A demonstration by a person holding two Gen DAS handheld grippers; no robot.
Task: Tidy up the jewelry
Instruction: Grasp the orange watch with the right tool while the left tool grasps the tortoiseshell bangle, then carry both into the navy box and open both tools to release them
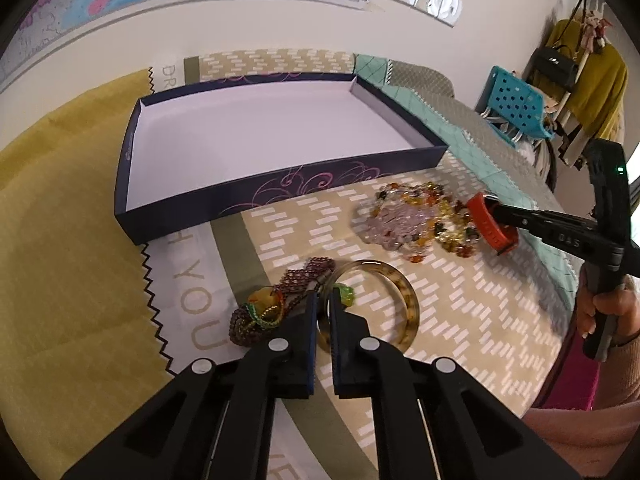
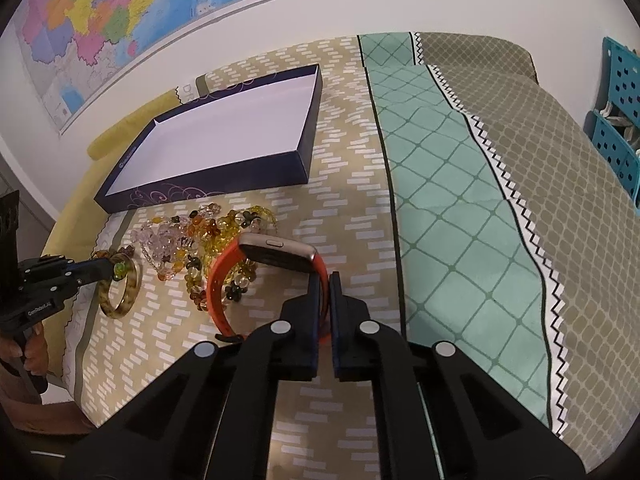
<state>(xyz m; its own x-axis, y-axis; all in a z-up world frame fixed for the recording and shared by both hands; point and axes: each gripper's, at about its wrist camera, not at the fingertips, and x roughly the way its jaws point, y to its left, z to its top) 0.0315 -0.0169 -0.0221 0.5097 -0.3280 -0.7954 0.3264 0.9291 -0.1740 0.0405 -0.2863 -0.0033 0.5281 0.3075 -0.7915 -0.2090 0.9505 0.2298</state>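
Both my tools clamped on jewelry, box waiting empty at upper left.

My left tool [image 1: 323, 304] is pinched on the rim of the glossy tortoiseshell bangle [image 1: 404, 300] at lower centre; hard and smooth, it could pivot or squirt out, I judge. My right tool [image 2: 325, 284] grips the rubbery orange watch strap [image 2: 214, 280], whose loop lies over the heap of glassy amber and clear beads [image 2: 192, 240]; lifting may drag those strands along. The garnet beaded bracelet [image 1: 304, 276] touches the bangle and might snag too. The shallow navy cardboard box [image 1: 280, 190] sits on soft patterned cloth [image 1: 460, 320].
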